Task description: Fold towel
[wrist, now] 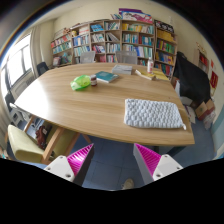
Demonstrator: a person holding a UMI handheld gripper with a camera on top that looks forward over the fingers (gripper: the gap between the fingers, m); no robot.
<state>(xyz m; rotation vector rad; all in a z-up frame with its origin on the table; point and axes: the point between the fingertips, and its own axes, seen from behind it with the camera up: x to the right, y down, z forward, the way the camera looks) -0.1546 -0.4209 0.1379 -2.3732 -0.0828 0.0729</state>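
Note:
A light grey-white towel (154, 113) lies flat on the wooden table (90, 100), near the table's right front edge. My gripper (113, 160) is well short of the table, held above the floor, and nothing is between its fingers. The two fingers with pink pads (80, 158) stand wide apart, so the gripper is open and empty. The towel is beyond the fingers, up and to the right of them.
A green object (80, 83) and a blue book (105, 76) lie on the table's far part. A person in dark clothes (192, 82) sits at the table's right end. Bookshelves (115, 42) line the back wall. A yellow chair (25, 143) stands at the left.

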